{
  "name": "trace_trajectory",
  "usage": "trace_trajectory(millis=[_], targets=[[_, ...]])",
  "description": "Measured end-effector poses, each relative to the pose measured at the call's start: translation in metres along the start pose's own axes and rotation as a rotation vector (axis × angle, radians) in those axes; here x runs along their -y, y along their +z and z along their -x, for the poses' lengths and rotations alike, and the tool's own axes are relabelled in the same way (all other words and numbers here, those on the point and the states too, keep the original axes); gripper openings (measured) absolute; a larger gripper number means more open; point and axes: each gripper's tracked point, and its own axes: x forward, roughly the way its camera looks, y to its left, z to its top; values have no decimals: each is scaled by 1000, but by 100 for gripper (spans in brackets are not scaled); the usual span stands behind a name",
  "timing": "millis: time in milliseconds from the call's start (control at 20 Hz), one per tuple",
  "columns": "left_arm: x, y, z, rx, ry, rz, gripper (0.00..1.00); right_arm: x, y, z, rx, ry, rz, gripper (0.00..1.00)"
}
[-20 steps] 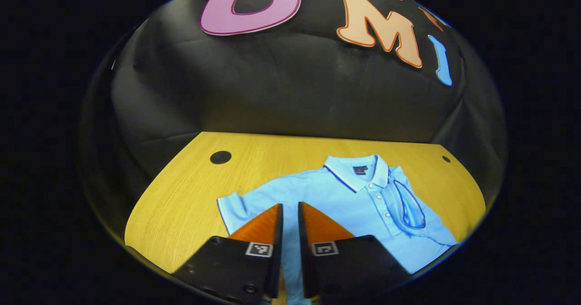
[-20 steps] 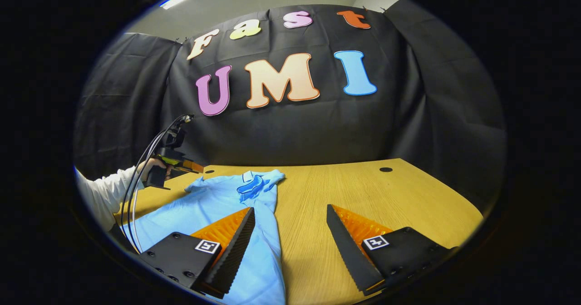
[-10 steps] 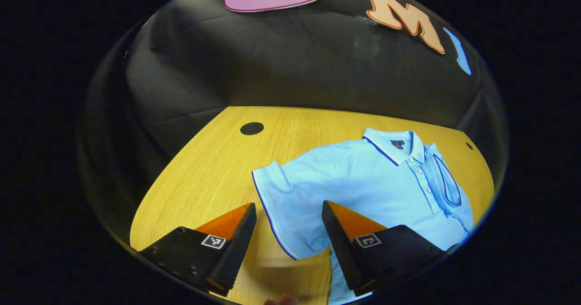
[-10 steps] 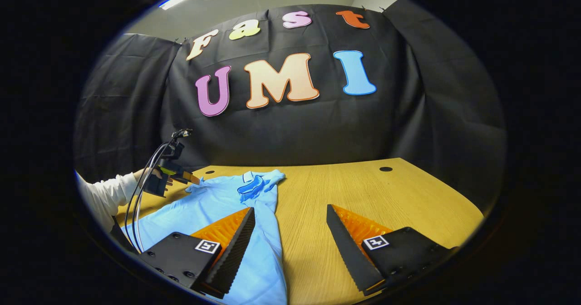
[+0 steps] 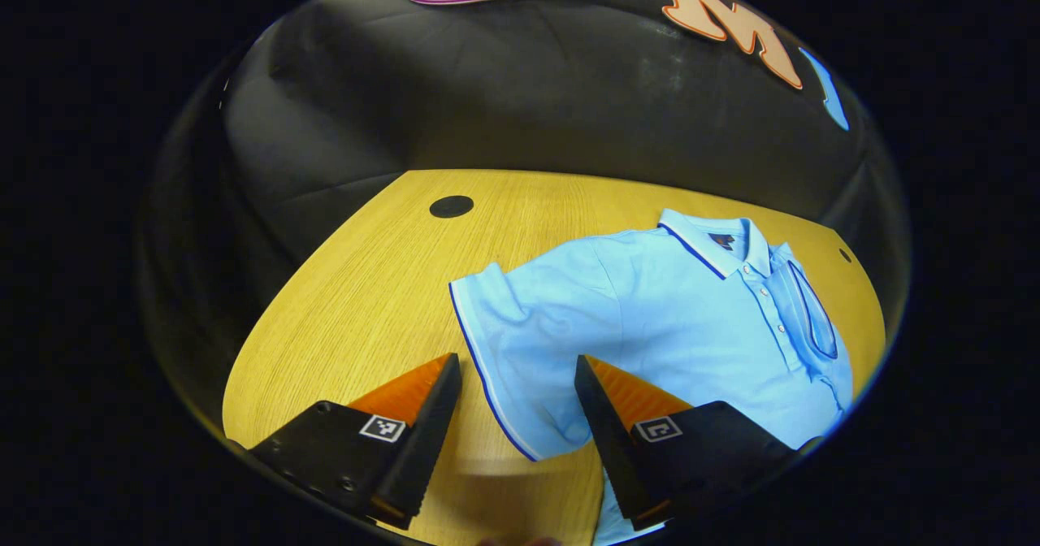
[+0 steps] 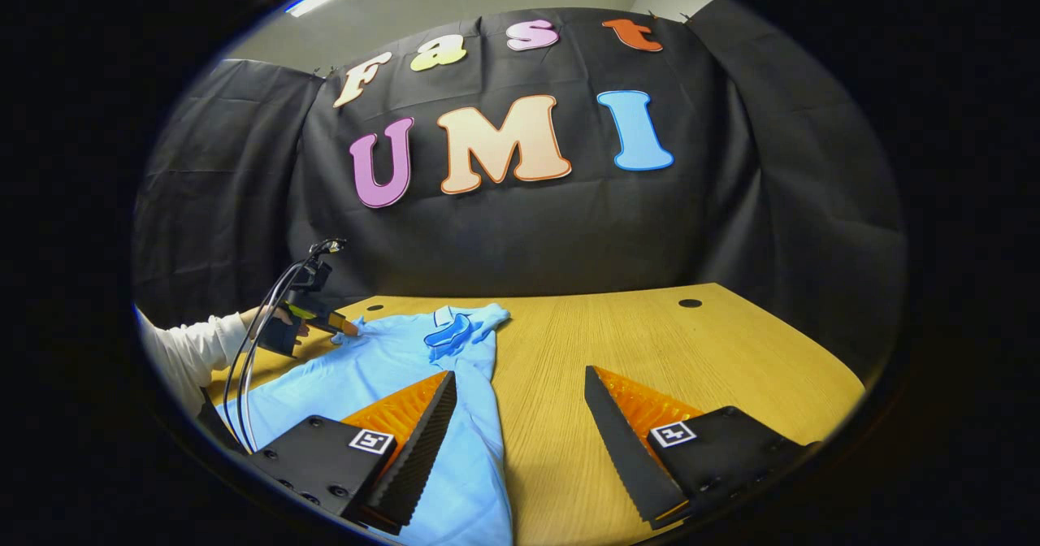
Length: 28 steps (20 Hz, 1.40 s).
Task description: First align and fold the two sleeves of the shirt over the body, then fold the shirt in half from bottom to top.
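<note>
Where open left gripper [image 5: 517,383] straddles, sleeve [image 5: 508,351]

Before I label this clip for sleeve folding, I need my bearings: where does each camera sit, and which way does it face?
Left gripper view: rides on the left gripper, looking down and forward over the spread left sleeve of the blue shirt; its own open fingers show at the bottom.
Right gripper view: rides on the right gripper, low over the wooden table, facing the booth's wall; its open fingers show, plus a white-sleeved arm holding the left gripper farther off.
Shared: the shirt, its collar, the table.
</note>
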Motion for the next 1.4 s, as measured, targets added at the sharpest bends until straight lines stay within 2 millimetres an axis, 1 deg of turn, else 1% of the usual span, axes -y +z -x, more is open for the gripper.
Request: trace_trajectory(millis=[100,150,200,250,300,350,450,550,650,750,850,1000,1150,1300,1400], targets=[[2,1,-1,10,-15,-2,84,-1,1,0,1,2,-5,98],[5,0,0,13,-28,-11,73,-2,2,0,1,5,-9,98],[8,0,-1,19,-49,-23,70,-2,2,0,4,7,-12,98],[13,0,0,20,-69,-24,58,-2,4,0,8,7,-13,98],[17,0,-1,27,-88,-19,48,-4,4,2,10,8,-14,98],[20,3,1,30,-99,-12,25,-5,5,3,12,10,-14,98],[21,2,-1,28,-102,-20,4,-5,6,3,15,14,-12,98],[22,5,-1,37,-99,-6,0,-7,5,3,16,20,-10,98],[27,8,3,54,-119,20,0,-7,5,3,13,21,-9,98],[35,21,9,95,-142,35,0,-6,4,2,11,22,-7,98],[49,37,18,128,-167,14,0,-7,2,1,7,24,-6,98],[93,59,33,156,-248,-24,0,-8,-3,-1,-5,29,-3,98],[147,72,38,161,-326,-70,0,-12,-5,-1,-12,39,0,98],[194,59,32,136,-377,-135,0,-13,-8,-1,-19,43,-2,98],[218,43,27,108,-400,-183,0,-16,-9,-2,-24,54,-12,98]])
